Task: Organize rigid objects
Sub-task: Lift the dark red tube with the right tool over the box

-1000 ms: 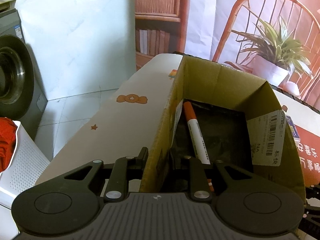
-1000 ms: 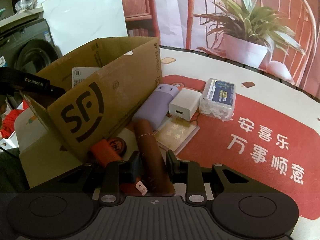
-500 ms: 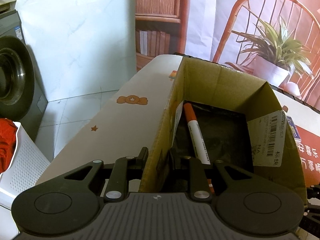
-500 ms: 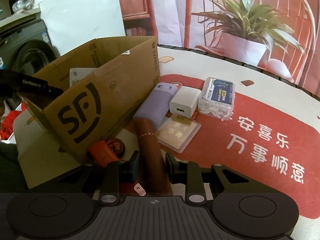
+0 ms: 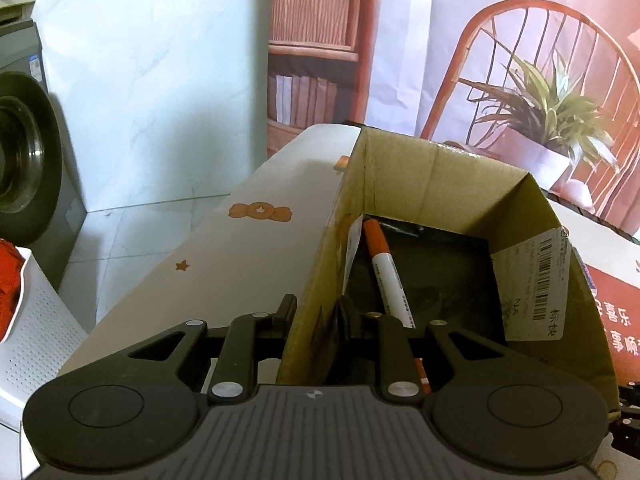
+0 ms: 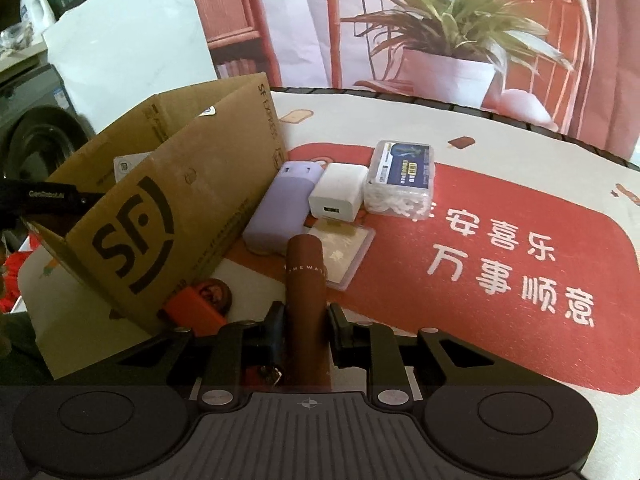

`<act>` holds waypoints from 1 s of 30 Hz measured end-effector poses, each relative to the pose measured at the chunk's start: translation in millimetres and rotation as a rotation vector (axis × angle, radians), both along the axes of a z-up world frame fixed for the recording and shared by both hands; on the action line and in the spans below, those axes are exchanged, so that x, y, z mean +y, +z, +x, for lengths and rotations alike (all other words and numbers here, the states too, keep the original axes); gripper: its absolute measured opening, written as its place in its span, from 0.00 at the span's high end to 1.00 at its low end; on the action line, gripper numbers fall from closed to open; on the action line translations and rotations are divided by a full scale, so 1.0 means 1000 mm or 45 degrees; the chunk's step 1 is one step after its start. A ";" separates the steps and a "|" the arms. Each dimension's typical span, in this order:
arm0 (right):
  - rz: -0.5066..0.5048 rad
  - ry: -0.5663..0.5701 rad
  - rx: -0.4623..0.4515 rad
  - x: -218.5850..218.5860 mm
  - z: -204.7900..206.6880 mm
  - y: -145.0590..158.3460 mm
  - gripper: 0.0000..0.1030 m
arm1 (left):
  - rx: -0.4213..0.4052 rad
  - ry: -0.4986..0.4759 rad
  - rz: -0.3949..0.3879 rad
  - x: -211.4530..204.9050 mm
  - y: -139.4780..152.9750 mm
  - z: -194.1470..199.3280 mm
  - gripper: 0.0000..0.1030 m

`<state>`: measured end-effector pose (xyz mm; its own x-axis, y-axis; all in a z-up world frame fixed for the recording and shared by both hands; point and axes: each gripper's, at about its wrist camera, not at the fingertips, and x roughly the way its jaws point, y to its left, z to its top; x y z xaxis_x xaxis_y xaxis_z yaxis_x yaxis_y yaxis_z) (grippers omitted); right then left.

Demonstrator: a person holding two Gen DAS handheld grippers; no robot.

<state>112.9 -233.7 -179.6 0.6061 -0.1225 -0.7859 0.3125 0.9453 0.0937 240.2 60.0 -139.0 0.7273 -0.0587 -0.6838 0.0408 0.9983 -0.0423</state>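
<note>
Covered by a cream-and-red printed tablecloth [image 6: 500,208]. Bore a cardboard box [image 6: 192,216], purple case [image 6: 280,208], white charger [image 6: 338,194], clear swab box [image 6: 400,184], flat card case [image 6: 344,248], orange item [image 6: 192,312].

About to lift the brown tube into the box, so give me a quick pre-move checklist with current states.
1. Right tool pads on brown cylindrical tube: cannot tell; jaws have just been closing, tube between them.
2. Left tool clamped on near wall of brown cardboard box: ok.
3. Box top open: ok.
4. Room inside beside orange-capped white marker: ok.
5. Tube clear of flat clear plastic card case: cannot tell.
</note>
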 end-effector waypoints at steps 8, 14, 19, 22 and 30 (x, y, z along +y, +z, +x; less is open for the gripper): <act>0.054 -0.123 -0.003 -0.004 0.006 0.001 0.80 | -0.045 -0.032 0.006 -0.001 -0.001 -0.005 0.77; 0.064 -0.182 -0.042 -0.006 0.002 0.016 0.80 | -0.056 -0.030 -0.031 0.001 0.000 -0.006 0.78; 0.084 -0.248 -0.099 -0.011 0.005 0.037 0.80 | -0.075 -0.025 -0.028 -0.002 0.000 -0.008 0.78; 0.102 -0.273 -0.152 -0.010 0.009 0.053 0.80 | -0.077 -0.024 -0.032 -0.001 0.000 -0.010 0.78; 0.168 -0.230 -0.288 0.006 0.043 0.096 0.80 | -0.084 -0.015 -0.040 0.000 -0.001 -0.012 0.77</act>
